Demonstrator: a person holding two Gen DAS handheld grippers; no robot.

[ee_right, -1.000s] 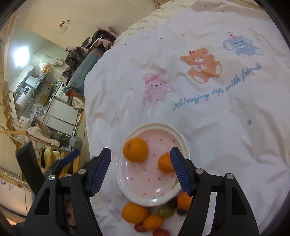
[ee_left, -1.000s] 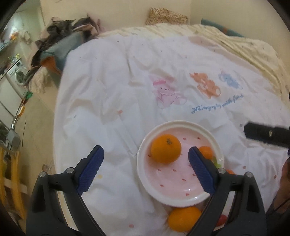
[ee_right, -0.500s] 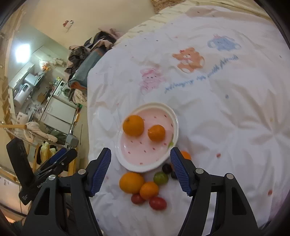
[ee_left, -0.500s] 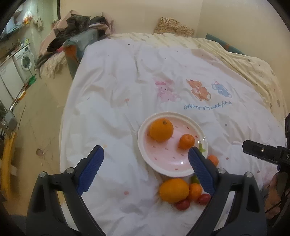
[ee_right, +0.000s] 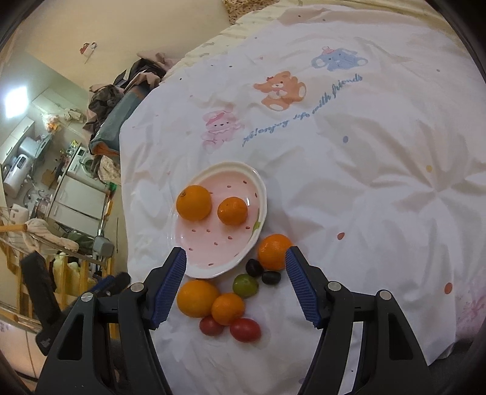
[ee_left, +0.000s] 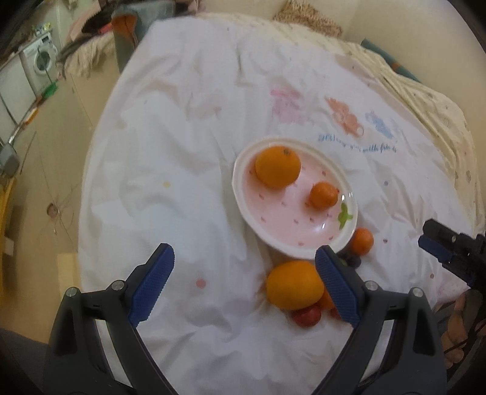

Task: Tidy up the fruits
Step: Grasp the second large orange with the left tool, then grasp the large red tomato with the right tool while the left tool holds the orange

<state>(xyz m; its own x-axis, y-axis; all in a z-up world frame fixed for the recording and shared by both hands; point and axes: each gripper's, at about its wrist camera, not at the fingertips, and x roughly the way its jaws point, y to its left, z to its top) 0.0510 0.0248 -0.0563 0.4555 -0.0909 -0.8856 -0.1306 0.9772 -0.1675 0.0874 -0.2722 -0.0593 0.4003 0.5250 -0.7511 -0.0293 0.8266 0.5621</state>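
Observation:
A pink plate (ee_right: 209, 243) (ee_left: 303, 234) lies on the white bedspread and holds a big orange (ee_right: 193, 202) (ee_left: 278, 166) and a small tangerine (ee_right: 232, 210) (ee_left: 323, 195). Loose fruit lies on the sheet near the plate: oranges (ee_right: 197, 298) (ee_right: 227, 308) (ee_right: 274, 251), a green fruit (ee_right: 245, 285), dark plums (ee_right: 254, 266) and red tomatoes (ee_right: 245, 329). My right gripper (ee_right: 235, 285) is open and empty above this pile. My left gripper (ee_left: 243, 285) is open and empty, with a loose orange (ee_left: 294, 285) by its right finger.
The bedspread (ee_right: 364, 170) carries cartoon animal prints and text. The bed's left edge drops to the floor (ee_left: 45, 182). A pile of clothes (ee_right: 121, 91) and a washing machine (ee_left: 42, 60) stand beyond. A pillow (ee_left: 306, 18) lies at the far end.
Both grippers have drawn back and up from the plate, so more loose fruit now shows below it. Both stay open and empty. The fruit has not moved.

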